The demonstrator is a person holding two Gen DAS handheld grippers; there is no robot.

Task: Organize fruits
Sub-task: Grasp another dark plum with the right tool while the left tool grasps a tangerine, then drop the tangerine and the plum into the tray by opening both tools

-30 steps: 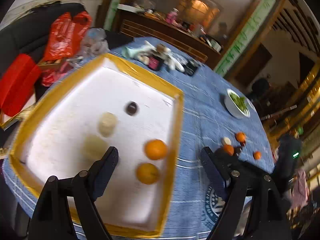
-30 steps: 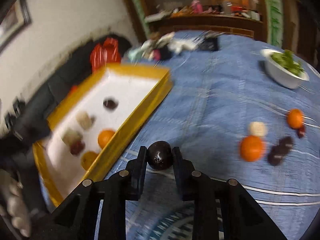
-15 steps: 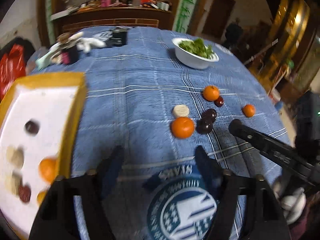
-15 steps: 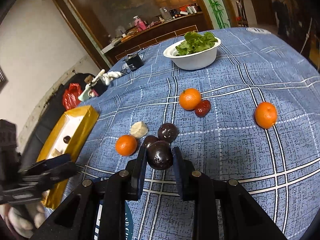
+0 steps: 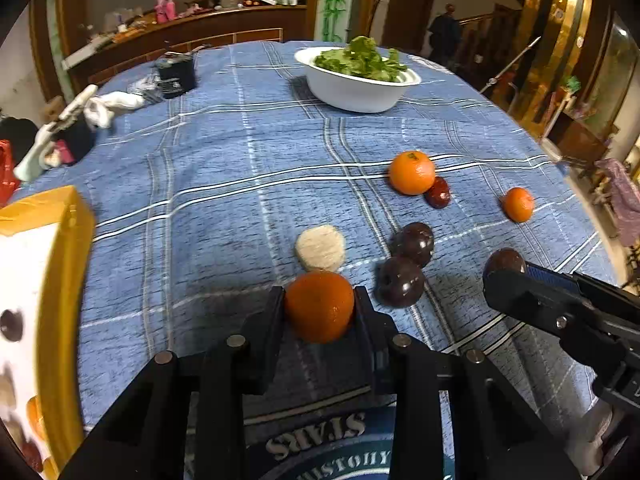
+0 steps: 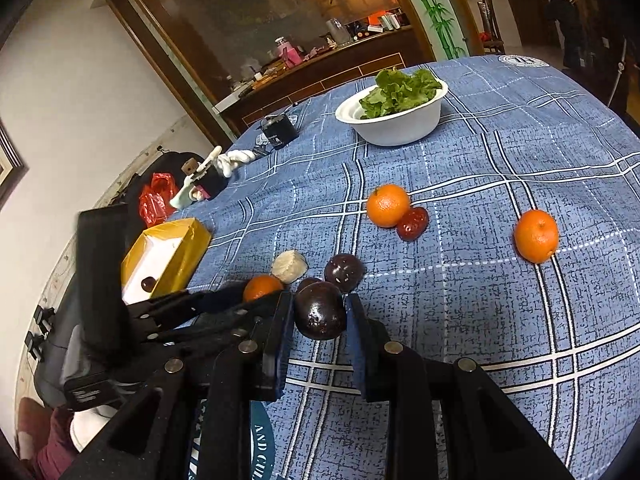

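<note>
My left gripper [image 5: 319, 305] is low over the blue tablecloth, its jaws closing on an orange [image 5: 319, 308] that both pads touch. Just beyond it lie a pale round piece [image 5: 320, 247] and two dark plums [image 5: 416, 242]. My right gripper [image 6: 318, 314] is shut on another dark plum [image 6: 320, 316], held just above the cloth; in the left wrist view it reaches in from the right. Farther off are an orange [image 6: 388, 205] touching a red fruit [image 6: 413, 223], and a lone orange [image 6: 536, 236]. The yellow-rimmed white tray [image 5: 60, 240] stands at the left with fruit inside.
A white bowl of greens [image 5: 356, 88] stands at the far side of the table. A dark box [image 5: 175, 74] and white gloves [image 5: 108, 106] lie at the far left. Beside the tray hangs a red bag [image 6: 154, 200]. The table edge curves away on the right.
My left gripper swung from above the tray to the loose fruit and closed around the orange. The right gripper turned from the tray toward the fruit, then stayed still, plum still held.
</note>
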